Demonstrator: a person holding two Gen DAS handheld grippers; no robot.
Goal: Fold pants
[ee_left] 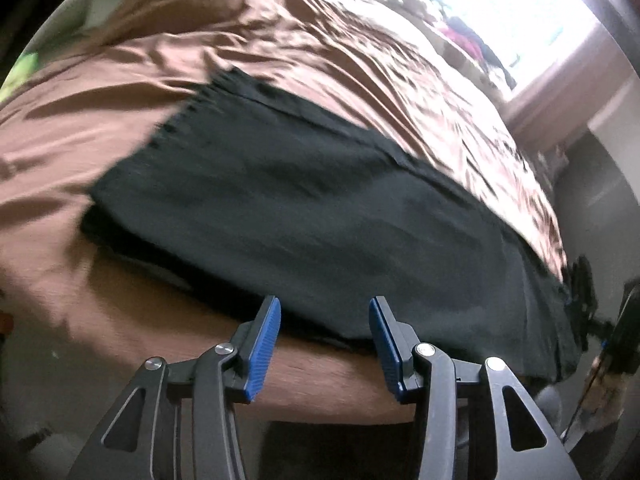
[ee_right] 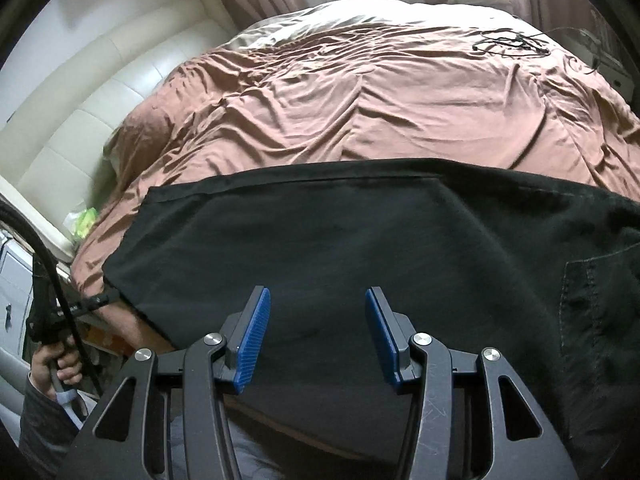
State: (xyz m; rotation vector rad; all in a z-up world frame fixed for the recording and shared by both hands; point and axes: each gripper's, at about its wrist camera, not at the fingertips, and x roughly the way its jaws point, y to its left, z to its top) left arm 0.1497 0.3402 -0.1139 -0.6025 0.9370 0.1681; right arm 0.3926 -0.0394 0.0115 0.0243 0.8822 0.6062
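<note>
While both cameras look down on the same bed, each one shows something different. From the left wrist, the black pants lie flat on the brown bedsheet, near the front edge of the bed, and this picture is blurred. The left gripper has its blue pads spread apart with nothing between them; it hangs over the bed edge just below the pants. A bright window shows at the top right.

From the right wrist, the picture is sharp. The right gripper is also spread and holds nothing, above the dark cloth. Only here are visible a stitched pocket on the pants, a cream padded headboard, a black cable on the sheet, and the person's left hand on a handle.
</note>
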